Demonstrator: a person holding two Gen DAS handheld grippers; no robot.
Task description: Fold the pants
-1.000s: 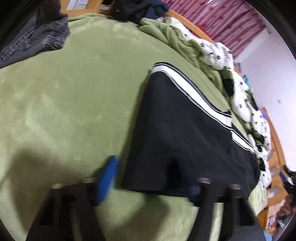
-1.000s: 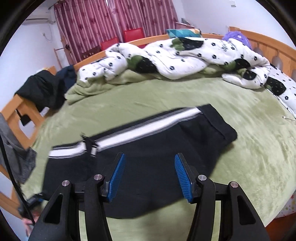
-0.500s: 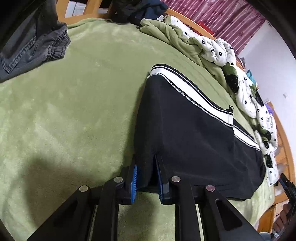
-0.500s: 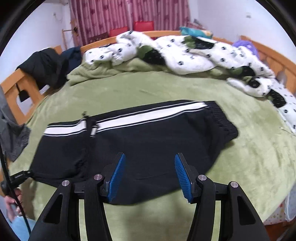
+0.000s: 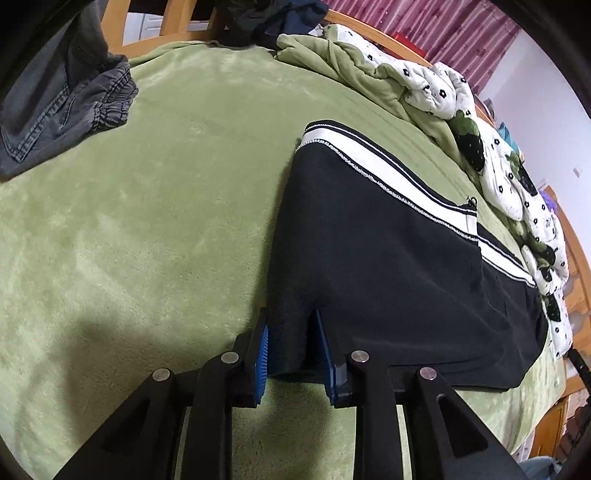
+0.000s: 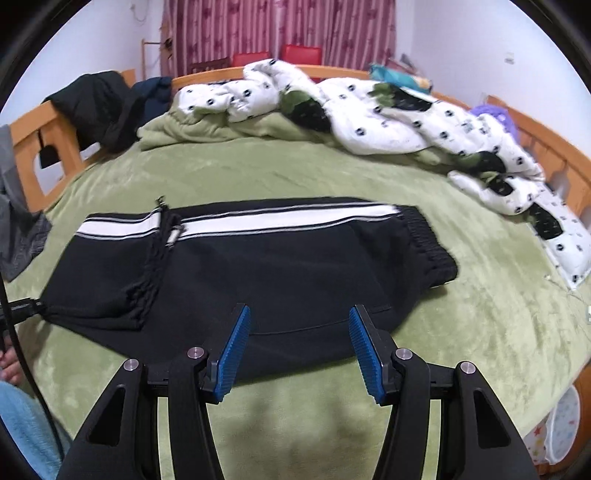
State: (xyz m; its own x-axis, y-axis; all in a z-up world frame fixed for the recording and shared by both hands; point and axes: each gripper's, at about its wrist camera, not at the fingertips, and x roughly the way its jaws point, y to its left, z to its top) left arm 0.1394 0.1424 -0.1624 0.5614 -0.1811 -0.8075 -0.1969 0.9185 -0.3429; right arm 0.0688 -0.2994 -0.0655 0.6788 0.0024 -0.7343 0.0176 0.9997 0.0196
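White walls, maroon curtains — wooden bed frame.

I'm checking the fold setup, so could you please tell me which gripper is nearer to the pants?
Left. The left gripper is closed on the pants' near corner, while the right gripper hovers open above their near edge, not touching.

Pants: matt black knit cloth, ribbed elastic cuff, smooth white stripe. Blanket: plush green fleece. Pads: ridged blue rubber on matt black plastic. Bed frame: varnished wood. Jeans: faded grey denim.
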